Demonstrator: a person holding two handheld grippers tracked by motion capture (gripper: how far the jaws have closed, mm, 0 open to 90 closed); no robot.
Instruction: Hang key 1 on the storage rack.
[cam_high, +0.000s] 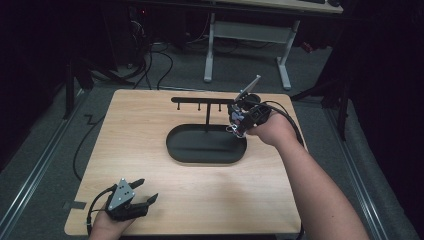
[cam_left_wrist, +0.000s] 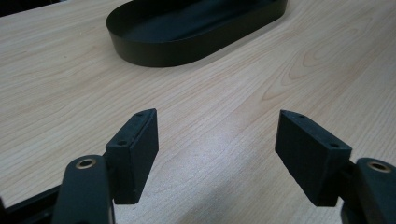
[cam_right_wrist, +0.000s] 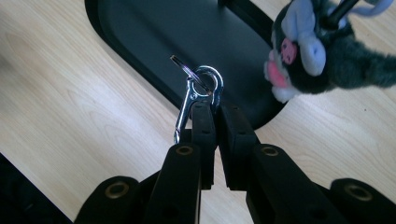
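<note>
The right gripper (cam_right_wrist: 215, 109) has its jaws pressed together on a silver clasp (cam_right_wrist: 191, 100), and it holds this at the right end of the black rack (cam_high: 200, 101), at about 2 o'clock from the centre of the table (cam_high: 150, 130). In the right gripper view the clasp stands out past the jaw tips with its long axis running from 7 o'clock up to 1 o'clock, its ring end on top. A small key ring (cam_right_wrist: 184, 69) passes through that end. A grey plush toy (cam_right_wrist: 322, 51) with a pink spot is at 2 o'clock from the jaws, near them; whether it joins the clasp I cannot tell.

The left gripper (cam_high: 142, 192) rests at the near left corner of the table, at about 7 o'clock, with its jaws wide apart and nothing between them.

The black oval tray (cam_high: 206, 145) is the foot of the rack and lies in the middle of the light wooden table. The room around is dark, with grey floor, cables (cam_high: 85, 145), and a white desk frame (cam_high: 245, 45) at 12 o'clock.
</note>
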